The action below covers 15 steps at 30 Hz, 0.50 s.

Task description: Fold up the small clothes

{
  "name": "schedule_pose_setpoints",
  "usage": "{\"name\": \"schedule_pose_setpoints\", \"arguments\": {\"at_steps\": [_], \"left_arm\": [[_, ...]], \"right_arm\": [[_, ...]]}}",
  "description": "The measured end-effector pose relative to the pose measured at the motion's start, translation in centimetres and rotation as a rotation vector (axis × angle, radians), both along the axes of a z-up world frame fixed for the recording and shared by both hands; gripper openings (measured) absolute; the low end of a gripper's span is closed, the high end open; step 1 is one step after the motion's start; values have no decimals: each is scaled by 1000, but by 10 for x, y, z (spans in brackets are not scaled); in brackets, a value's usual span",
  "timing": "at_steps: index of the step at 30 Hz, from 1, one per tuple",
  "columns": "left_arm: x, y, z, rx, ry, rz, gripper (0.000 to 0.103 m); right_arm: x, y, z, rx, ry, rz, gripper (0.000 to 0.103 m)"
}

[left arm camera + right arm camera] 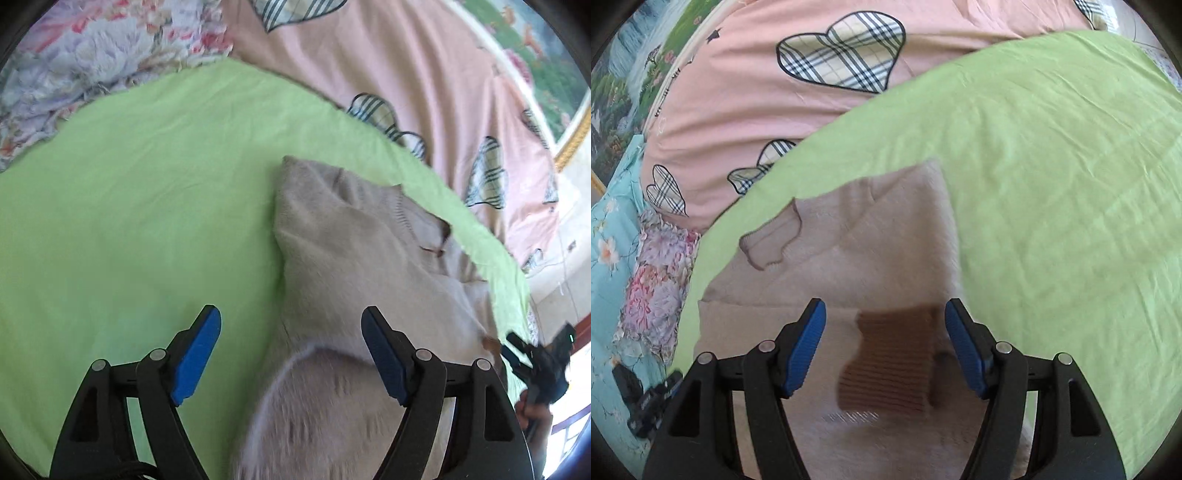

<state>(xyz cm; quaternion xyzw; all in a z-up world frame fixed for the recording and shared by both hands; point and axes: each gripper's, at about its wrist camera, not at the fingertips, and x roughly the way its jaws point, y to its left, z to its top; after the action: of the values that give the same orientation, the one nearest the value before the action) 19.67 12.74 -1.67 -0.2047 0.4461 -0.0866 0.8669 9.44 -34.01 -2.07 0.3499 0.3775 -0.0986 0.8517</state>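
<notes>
A: Where is the sweater?

B: It lies on the green sheet, a pale beige knit, partly folded. In the right wrist view one sleeve cuff is turned in across the chest of the sweater, and a brown ribbed cuff rests on the sweater nearer the camera.

A: And the left gripper?

B: Its blue pads stand wide apart and hold nothing. One pad is over the green sheet just beside the sweater's edge, the other over the sweater itself.

A: The right gripper?

B: Also spread wide, with nothing between the pads. The brown cuff shows in the gap between them; whether the pads touch the knit cannot be told, as that part is blurred.

A: What lies around the sweater?

B: Beyond the green sheet, past the far end of the sweater, is a pink cover with plaid hearts. A flowered quilt lies further off, well apart from the sweater.
</notes>
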Motion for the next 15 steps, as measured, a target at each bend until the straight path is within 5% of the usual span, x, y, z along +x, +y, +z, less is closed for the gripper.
{"name": "schedule_pose_setpoints", "arguments": {"at_steps": [4,5,6,7,8,9,13,15], "left_arm": [[22,-5,-19,38,84,-9,76],[23,-7,-22,60,87,-11,75],[21,-11,-20,98,66,-15,67],[20,-15,-19,129,49,-25,44],[18,-20,-18,148,39,-51,29],[18,-21,-16,147,35,-61,12],[13,-23,-10,222,-12,-7,9],[15,-21,-15,222,0,2,10]], "right_arm": [[11,19,-6,-115,47,80,65],[14,21,-11,-133,70,88,49],[16,23,-14,-131,85,95,38],[15,23,-17,-118,89,103,14],[16,22,-16,-92,72,112,9],[15,22,-12,-93,46,111,9],[14,18,29,-185,-90,79,8],[23,9,24,-180,-53,68,8]]}}
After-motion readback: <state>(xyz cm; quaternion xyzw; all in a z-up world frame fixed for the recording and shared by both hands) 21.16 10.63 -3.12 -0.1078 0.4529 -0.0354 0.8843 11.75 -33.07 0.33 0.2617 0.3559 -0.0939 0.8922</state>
